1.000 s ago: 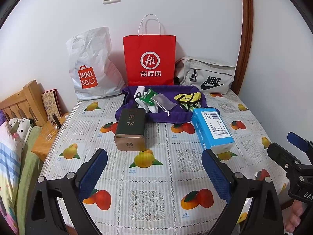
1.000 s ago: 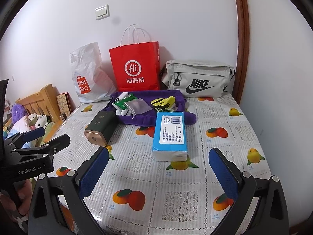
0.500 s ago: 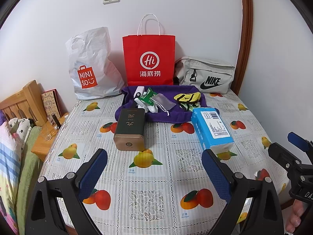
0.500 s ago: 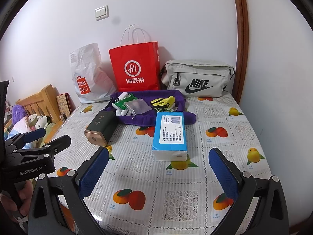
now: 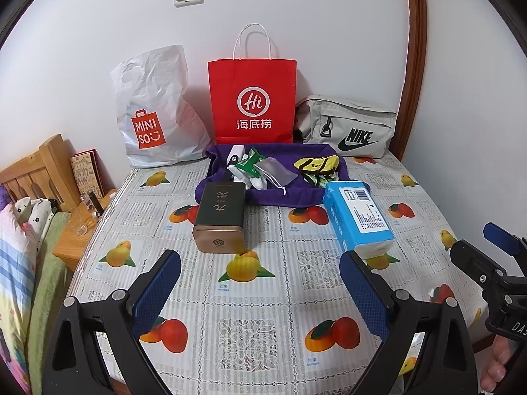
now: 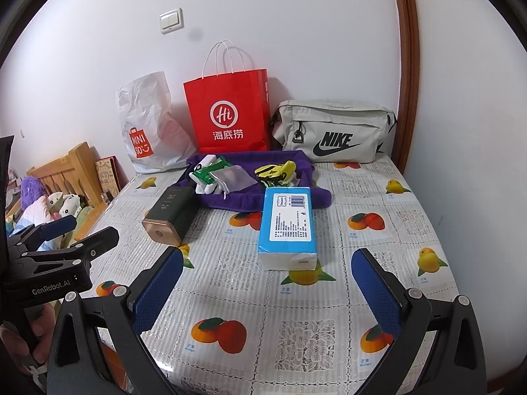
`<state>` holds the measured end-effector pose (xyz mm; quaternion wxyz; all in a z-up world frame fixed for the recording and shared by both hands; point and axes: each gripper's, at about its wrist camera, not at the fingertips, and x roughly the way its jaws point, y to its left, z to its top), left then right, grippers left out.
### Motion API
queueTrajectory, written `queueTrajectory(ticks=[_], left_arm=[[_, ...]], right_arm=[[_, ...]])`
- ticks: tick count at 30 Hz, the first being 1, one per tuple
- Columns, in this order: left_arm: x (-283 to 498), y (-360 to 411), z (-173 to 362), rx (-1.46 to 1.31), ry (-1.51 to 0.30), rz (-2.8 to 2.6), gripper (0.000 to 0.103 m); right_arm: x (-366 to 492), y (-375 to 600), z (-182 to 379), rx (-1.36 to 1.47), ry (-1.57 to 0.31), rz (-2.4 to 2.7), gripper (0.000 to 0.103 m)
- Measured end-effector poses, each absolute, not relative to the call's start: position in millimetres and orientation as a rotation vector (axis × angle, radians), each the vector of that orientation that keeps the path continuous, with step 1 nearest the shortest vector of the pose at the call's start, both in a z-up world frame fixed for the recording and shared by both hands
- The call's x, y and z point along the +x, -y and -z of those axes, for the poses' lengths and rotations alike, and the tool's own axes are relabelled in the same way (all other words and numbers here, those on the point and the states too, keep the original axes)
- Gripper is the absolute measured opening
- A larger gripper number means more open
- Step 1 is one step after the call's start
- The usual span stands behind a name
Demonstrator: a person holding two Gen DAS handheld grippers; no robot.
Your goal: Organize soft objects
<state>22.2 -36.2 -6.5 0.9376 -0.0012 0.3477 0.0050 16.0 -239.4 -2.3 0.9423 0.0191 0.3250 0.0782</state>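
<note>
Along the back wall: a white Miniso bag [image 5: 154, 112], a red paper bag [image 5: 252, 98] and a grey Nike bag [image 5: 349, 125] stand side by side at the far edge of the table [image 5: 250, 296].
Purple towel: the purple towel [image 5: 290, 194] lies just in front of those bags and bears the soft things.
On the towel: a green packet [image 5: 251, 164], a grey drawstring pouch [image 5: 276, 171], a yellow-and-black item [image 5: 317, 164] and white pieces that are too small to name.
Hidden: the dark tin [image 5: 221, 218] covers the towel's near-left corner; the blue tissue pack [image 5: 359, 219] overlaps its near-right edge in the left wrist view.
Hard to make out: print on the tin and the tissue label cannot be read.
Left gripper: the left gripper [image 5: 260, 288] hangs over the near part of the table, jaws spread wide, nothing between them.
Right gripper: the right gripper [image 6: 266, 288] likewise gapes, holding nothing, with the tissue pack just ahead.
Cut off: each gripper shows only partly at the other view's edge, with bits of the hands below.
Left side: a wooden headboard [image 5: 36, 171], bedding and plush toys sit beside the table.
</note>
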Motion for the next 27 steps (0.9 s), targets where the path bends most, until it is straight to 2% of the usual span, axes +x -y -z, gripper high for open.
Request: queueTrajectory(ticks=[27], left_arm=[[20.9,35.8,3.9,0.004,-0.706,-0.013,0.098]], right_arm=[[16.6,236.3,0.9,0.042,-0.664,-0.162,0.101]])
